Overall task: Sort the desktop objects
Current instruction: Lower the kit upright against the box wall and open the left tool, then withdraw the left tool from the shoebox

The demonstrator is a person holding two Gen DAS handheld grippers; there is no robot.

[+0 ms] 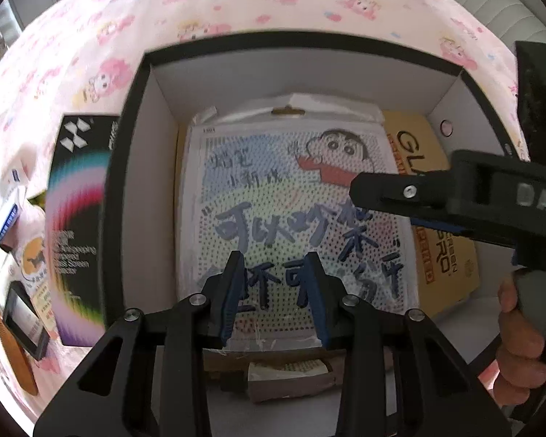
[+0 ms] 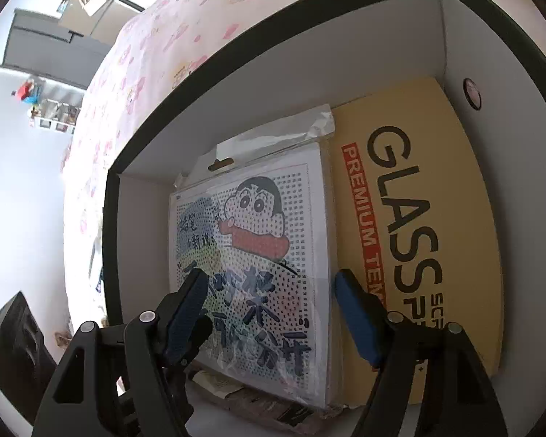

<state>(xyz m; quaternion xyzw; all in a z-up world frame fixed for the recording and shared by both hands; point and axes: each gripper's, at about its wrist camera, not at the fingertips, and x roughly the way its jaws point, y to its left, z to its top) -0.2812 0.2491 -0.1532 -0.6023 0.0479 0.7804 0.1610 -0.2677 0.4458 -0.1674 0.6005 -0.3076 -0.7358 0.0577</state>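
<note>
A black-rimmed box [image 1: 127,116] with white inner walls holds a flat bead-art pack [image 1: 273,196] in clear wrap, printed with a cartoon boy. The pack lies partly over a yellow "GLASS" screen-protector box [image 1: 444,255]. My left gripper [image 1: 275,258] hangs low over the pack's near edge. Its blue pads stand a narrow gap apart and nothing shows pinched between them. My right gripper [image 2: 271,280] stands open and wide over the pack [image 2: 258,255], beside the yellow box [image 2: 418,218]. In the left wrist view it [image 1: 382,196] reaches in from the right.
A black carton with a rainbow print [image 1: 76,218] stands against the box's left wall on a pink cartoon cloth [image 1: 236,3]. Small packets and a black-framed item [image 1: 25,320] lie further left. A small wrapped packet [image 1: 287,375] sits at the box's near end. A hand [image 1: 520,331] grips the right handle.
</note>
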